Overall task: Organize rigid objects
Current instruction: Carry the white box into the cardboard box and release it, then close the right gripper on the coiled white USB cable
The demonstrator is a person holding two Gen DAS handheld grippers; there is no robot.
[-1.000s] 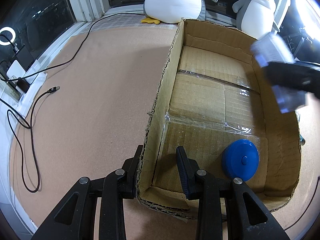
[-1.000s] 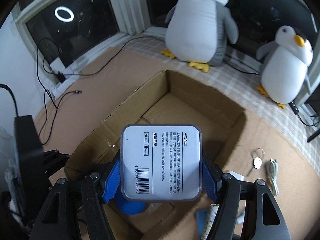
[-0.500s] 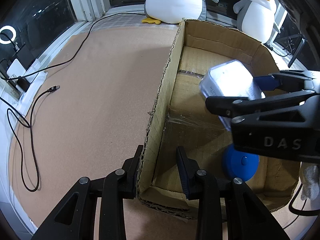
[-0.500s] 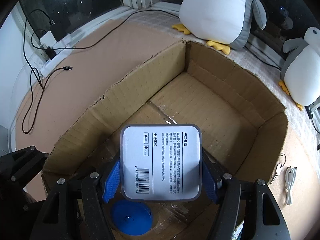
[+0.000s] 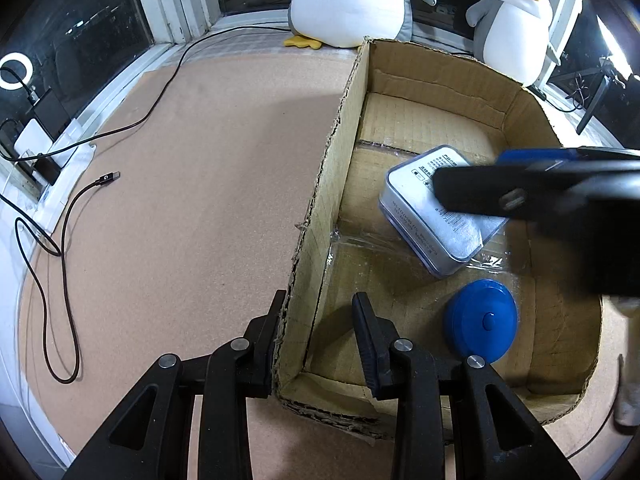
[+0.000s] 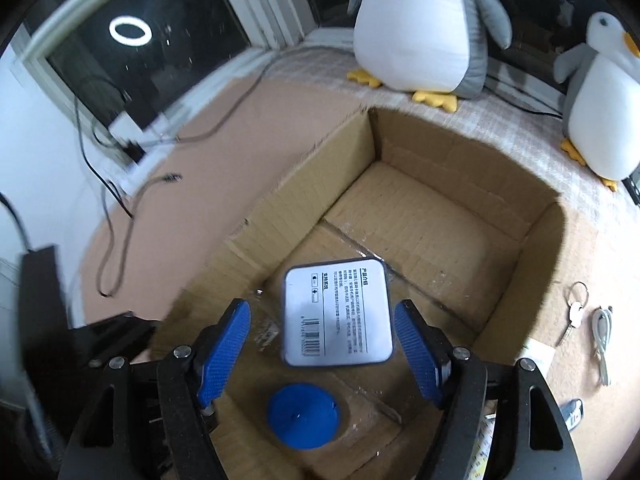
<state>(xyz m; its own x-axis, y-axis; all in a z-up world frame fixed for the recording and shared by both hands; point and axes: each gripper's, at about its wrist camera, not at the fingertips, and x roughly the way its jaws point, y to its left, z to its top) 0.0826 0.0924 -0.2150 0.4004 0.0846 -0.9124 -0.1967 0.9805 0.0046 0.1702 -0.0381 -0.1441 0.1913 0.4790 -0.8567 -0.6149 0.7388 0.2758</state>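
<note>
Cardboard box (image 6: 500,216), open-topped, centre of the right wrist view: holds a white labelled case (image 6: 337,311) lying on its floor mid-frame and a blue round disc (image 6: 303,415) just below it, the two close but apart. Right gripper (image 6: 323,344): blue fingers (image 6: 224,344) opening, standing clear on either side of the case, no contact. Left gripper (image 5: 318,336), bottom of the left wrist view: clamped on the box's left wall, one finger outside, one inside.

place: I read a home room | cues: plush penguins (image 5: 352,0) by dark window (image 5: 80,36) | ring light (image 5: 16,76), cables (image 5: 60,240)
</note>
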